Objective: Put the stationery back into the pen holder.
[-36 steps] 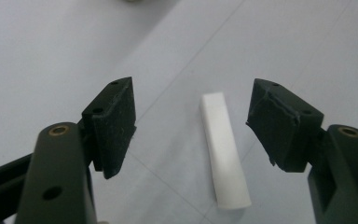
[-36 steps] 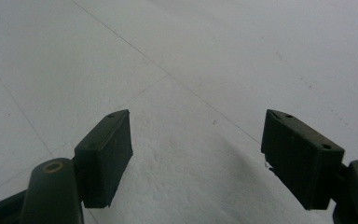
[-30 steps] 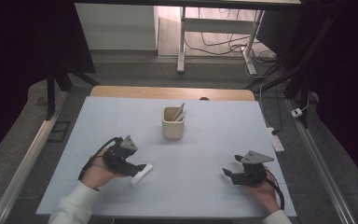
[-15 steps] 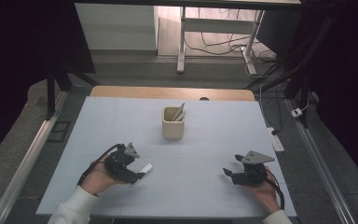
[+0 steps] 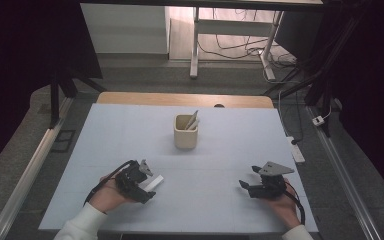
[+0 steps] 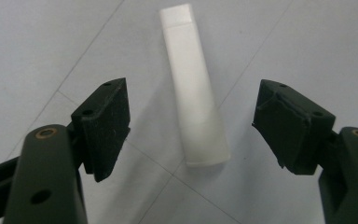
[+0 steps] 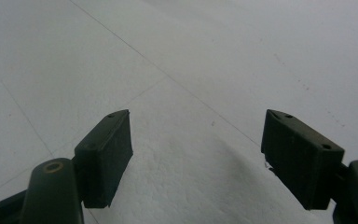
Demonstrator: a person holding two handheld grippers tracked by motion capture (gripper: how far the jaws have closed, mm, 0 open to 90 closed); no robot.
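Left hand-held gripper (image 6: 191,126) straddling white tube (image 6: 193,88), pale blue table (image 5: 220,150)

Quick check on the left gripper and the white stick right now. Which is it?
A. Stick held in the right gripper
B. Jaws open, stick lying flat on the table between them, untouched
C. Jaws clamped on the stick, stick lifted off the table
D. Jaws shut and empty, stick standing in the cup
B: in the left gripper view the left gripper has its jaws spread wide, and the white stick lies flat on the table between them with a gap on each side.
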